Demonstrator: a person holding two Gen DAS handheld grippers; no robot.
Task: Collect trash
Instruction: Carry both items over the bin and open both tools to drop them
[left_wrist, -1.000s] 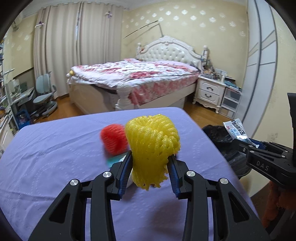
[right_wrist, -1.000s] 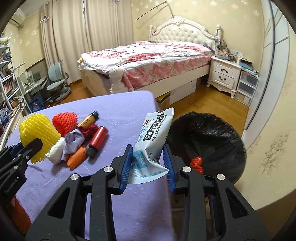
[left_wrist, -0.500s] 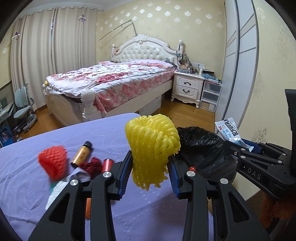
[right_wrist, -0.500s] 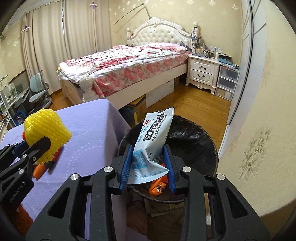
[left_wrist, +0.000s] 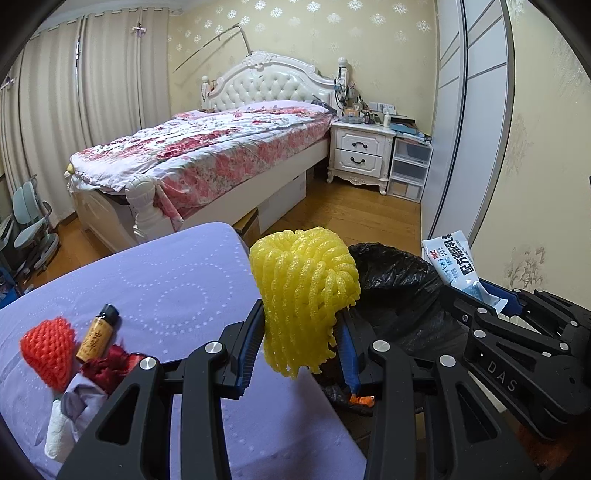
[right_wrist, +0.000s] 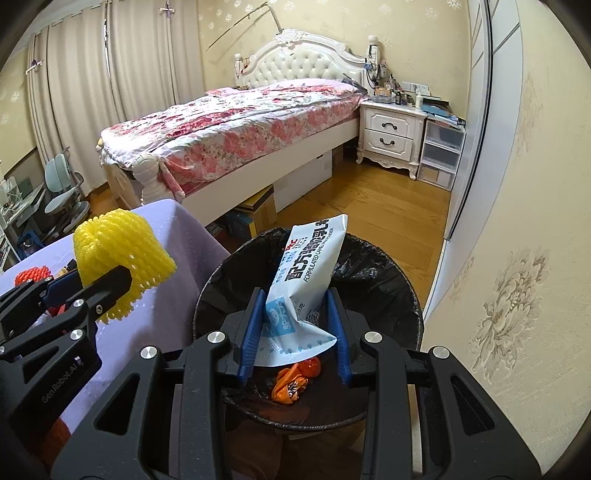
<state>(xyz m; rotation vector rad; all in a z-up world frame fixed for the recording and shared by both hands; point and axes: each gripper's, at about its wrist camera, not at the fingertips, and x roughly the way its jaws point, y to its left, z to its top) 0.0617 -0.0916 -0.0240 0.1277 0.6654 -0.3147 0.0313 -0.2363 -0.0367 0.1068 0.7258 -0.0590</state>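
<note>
My left gripper (left_wrist: 301, 350) is shut on a yellow foam fruit net (left_wrist: 306, 291) and holds it above the table's right edge, beside the bin; the net also shows in the right wrist view (right_wrist: 118, 254). My right gripper (right_wrist: 295, 328) is shut on a white and blue packet (right_wrist: 306, 280) and holds it over the mouth of the black-lined trash bin (right_wrist: 399, 295), which also shows in the left wrist view (left_wrist: 402, 280). An orange wrapper (right_wrist: 291, 380) lies inside the bin.
On the purple-covered table (left_wrist: 166, 288) at lower left lie a red foam net (left_wrist: 48, 349), a small brown bottle (left_wrist: 98, 328), a dark red scrap (left_wrist: 107, 365) and crumpled white tissue (left_wrist: 61, 432). Behind are a bed (left_wrist: 207, 147), a nightstand (left_wrist: 362, 155) and a wall on the right.
Both grippers have swung right from over the table toward the bin. The packet is now over the bin's mouth and the yellow net is at the table's right edge.
</note>
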